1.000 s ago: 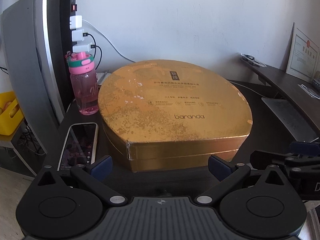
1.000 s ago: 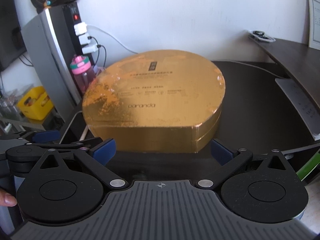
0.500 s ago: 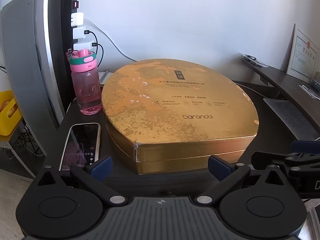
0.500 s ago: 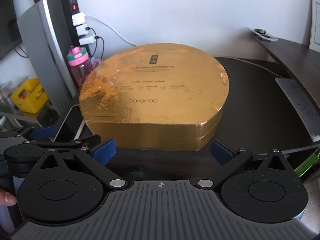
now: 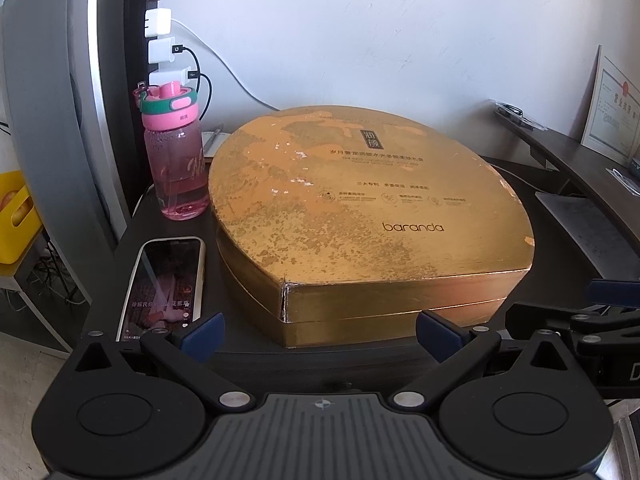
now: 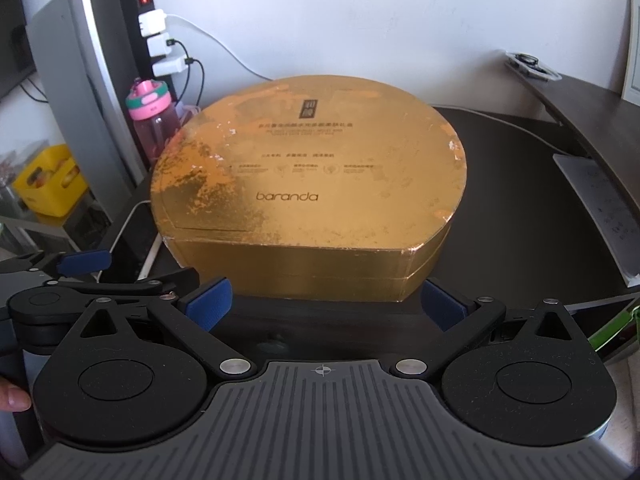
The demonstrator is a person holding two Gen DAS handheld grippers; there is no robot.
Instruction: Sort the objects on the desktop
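Near the front edge of the dark desk (image 5: 532, 184), the gold box (image 5: 360, 216) lies dead ahead of both tools, flat side facing them, wider than either spread. Left gripper (image 5: 318, 334) and right gripper (image 6: 325, 304) both gape empty, side by side, just short of it. Phone (image 5: 166, 284) and pink bottle (image 5: 176, 160) sit toward the desk's left edge, nearer the left gripper.
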